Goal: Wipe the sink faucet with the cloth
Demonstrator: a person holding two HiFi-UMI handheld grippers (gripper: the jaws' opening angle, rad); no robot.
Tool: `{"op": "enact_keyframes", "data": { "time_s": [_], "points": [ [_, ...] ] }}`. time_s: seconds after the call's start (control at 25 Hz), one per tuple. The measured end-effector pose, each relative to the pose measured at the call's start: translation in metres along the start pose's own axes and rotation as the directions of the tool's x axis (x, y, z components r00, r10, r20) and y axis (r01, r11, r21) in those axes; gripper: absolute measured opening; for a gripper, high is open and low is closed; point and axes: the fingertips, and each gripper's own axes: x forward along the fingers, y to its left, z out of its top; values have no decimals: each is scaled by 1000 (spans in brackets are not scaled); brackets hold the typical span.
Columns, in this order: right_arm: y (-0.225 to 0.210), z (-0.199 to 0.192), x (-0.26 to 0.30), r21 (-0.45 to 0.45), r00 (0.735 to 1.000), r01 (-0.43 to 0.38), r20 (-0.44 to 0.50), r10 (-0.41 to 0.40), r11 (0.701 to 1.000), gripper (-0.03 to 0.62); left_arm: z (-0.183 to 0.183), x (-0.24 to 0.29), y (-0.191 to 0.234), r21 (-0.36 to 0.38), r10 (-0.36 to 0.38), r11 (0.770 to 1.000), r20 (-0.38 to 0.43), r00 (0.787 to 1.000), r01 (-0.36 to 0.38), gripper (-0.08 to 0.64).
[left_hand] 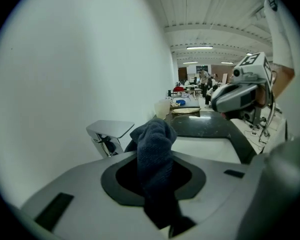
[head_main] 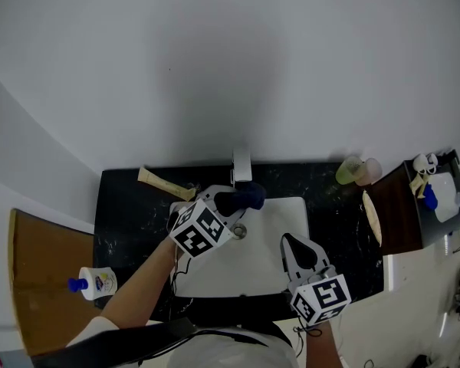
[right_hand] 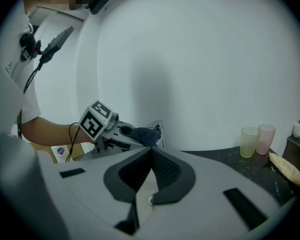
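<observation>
Head view: 1 white rectangular sink [head_main: 280, 221], smooth, w/ a round metal drain, set in a black speckled desk [head_main: 130, 213]. 1 chrome faucet [head_main: 241, 165], boxy w/ a flat squared spout, stands at the sink's back edge.

2 translucent plastic cups stand side by side, touching, at the desk's right end: 1 yellow-green [head_main: 350, 170], 1 pinkish [head_main: 370, 170]; contents can't be made out. 1 white bottle [head_main: 96, 283] w/ blue cap is on a brown wooden surface left of the desk.

Left gripper [head_main: 238, 200]: jaws clenched on 1 dark blue cloth [head_main: 249, 197]. The cloth is soft, nubby terry, bunched into a lump that sticks out past the jaw tips. It's over the back of the sink, just beside the faucet spout. Left gripper view puts it right next to the spout; contact unclear.

Right gripper [head_main: 290, 241]: over the sink's front right, well apart from the faucet. Ribbed black jaws pressed together w/ nothing between them.
</observation>
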Motion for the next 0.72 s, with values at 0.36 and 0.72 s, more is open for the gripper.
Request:
{"op": "enact_keyframes", "data": {
  "time_s": [0.36,0.72],
  "points": [
    [-2,-4,-3,5,1000,7,-5,-7,1000,5,-21,-10,-32,-163,26,987,87,996,-11,94],
    [-2,-6,-1,1,1000,8,-18,-8,1000,5,-55,18,-39,-124,-1,992,-36,999,-3,92]
  ]
}}
